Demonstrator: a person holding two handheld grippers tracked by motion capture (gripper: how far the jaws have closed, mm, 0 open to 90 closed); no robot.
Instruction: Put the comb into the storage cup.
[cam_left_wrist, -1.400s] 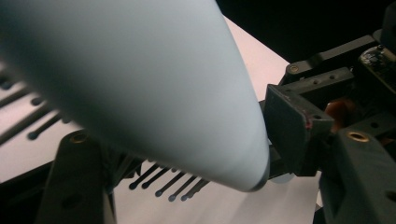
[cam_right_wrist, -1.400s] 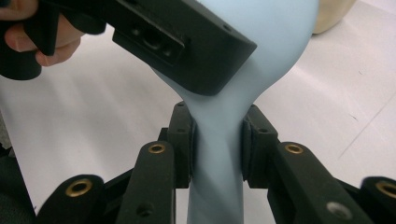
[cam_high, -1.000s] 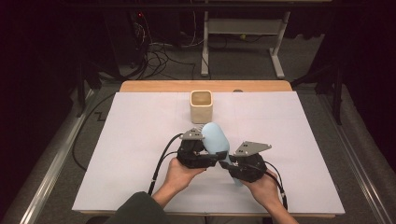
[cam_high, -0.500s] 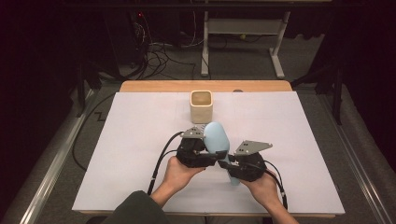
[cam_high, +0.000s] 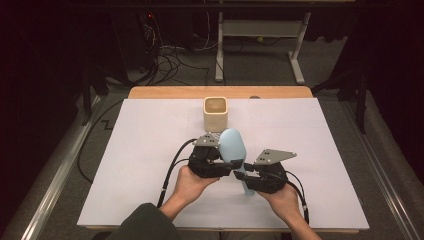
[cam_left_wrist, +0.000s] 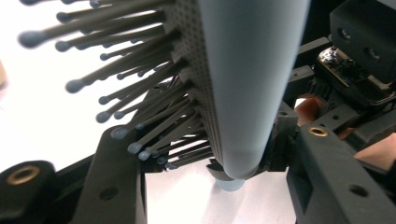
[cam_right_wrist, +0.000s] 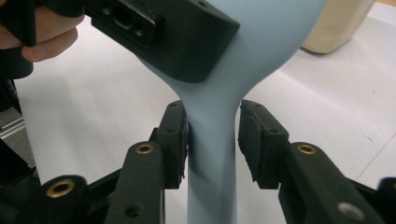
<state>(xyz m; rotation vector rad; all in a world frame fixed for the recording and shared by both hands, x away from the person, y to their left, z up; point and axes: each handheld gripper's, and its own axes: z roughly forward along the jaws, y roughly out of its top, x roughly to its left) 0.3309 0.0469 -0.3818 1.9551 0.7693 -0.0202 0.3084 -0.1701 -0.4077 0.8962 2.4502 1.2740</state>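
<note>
While the left tongs (cam_high: 227, 165) clench the brush (cam_high: 233, 145) head and the right tongs (cam_high: 243, 175) straddle its handle unclosed, the cup (cam_high: 215, 112) just beyond waits unfilled.

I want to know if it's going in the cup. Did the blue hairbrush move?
No. In the high view the hairbrush sits at the same spot just below the cream cup as before.
</note>
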